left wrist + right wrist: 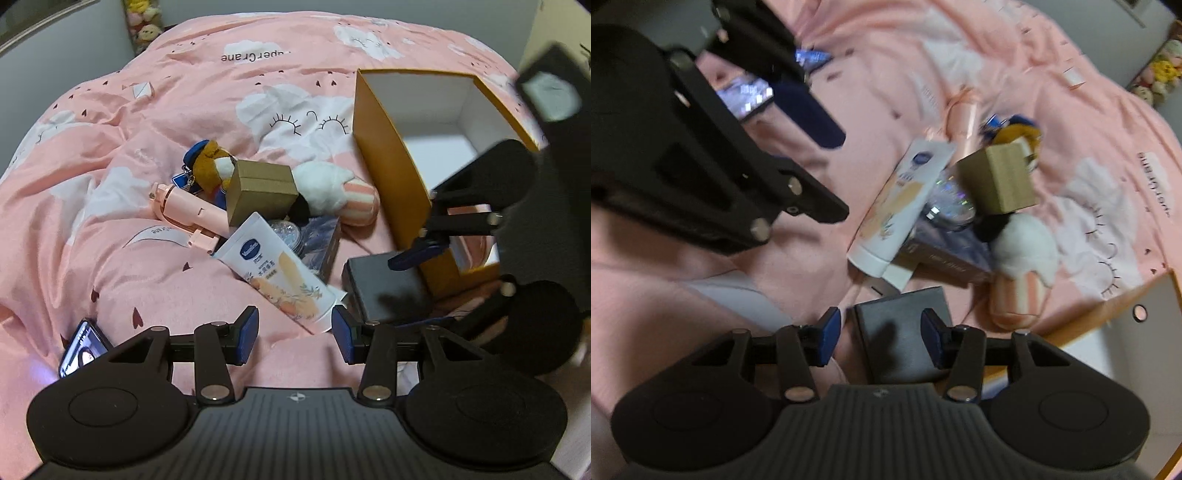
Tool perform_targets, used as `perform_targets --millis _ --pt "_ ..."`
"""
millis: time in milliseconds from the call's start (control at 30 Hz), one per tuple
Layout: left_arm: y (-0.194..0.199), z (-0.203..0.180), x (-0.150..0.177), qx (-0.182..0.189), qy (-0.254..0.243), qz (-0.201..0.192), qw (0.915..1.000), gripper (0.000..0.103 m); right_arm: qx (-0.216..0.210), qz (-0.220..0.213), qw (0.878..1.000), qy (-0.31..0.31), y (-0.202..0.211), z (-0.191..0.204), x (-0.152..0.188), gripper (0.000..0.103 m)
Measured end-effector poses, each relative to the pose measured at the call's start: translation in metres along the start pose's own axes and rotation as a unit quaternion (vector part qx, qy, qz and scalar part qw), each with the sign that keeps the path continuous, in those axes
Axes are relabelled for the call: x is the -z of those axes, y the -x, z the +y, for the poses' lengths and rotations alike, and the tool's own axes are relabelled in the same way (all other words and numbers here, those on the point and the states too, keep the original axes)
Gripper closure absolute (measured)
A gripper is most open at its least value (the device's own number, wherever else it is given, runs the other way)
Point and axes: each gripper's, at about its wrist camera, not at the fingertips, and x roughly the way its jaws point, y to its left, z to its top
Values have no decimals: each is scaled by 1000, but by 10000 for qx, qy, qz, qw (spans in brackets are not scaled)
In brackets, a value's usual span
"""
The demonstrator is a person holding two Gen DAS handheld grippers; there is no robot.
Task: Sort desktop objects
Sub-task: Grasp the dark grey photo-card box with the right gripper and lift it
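A pink bed (pixel 184 110) carries everything. The orange box (pixel 388 177), open and empty, stands toward its far right corner. The clutter lies mid-bed: white plush (pixel 332 188), lotion tube (pixel 280 273), pink bottle (pixel 184 210), brown cube box (pixel 262 192), and a black case (pixel 384 291) beside the orange box. Left tongs (pixel 294 334) hover apart and empty near the tube. Right tongs (pixel 879 334) stand apart above the case, not clamping it. The risk, I judge: soft bedding lets the case tilt, so a pinch could slip off.

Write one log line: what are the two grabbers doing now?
left gripper: open, empty, near lotion tube | right gripper: open over black box | orange box: empty
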Motion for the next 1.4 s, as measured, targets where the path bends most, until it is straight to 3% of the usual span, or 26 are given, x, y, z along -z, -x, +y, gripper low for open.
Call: perform_targets --millis 267,400,600,733,900,1067,1267,1400 --pt "3 8 14 32 -200 -129 9997 52 561 676 9961 100 -37 8 -16 40" --pt "5 2 24 25 -525 -239 9983 52 611 906 9940 39 -51 14 -15 38" --pt "6 -1 34 44 -652 -263 9975 52 1002 971 9902 -84 -65 20 -9 25" --pt "3 -1 33 -9 -650 -243 9976 52 1254 961 9873 -146 -74 23 -3 22" --pt "7 3 33 -24 -534 -324 9980 52 1317 760 9882 -188 -60 22 0 38" --pt "12 8 29 -34 -407 -437 9982 52 1134 338 9920 -434 -21 11 -1 61" --pt "11 3 20 -151 -618 -555 9964 52 323 30 9877 -1528 15 -30 -5 68" --pt "7 -2 14 -184 -747 -566 9954 52 155 61 9825 -1857 -1 -50 -6 67"
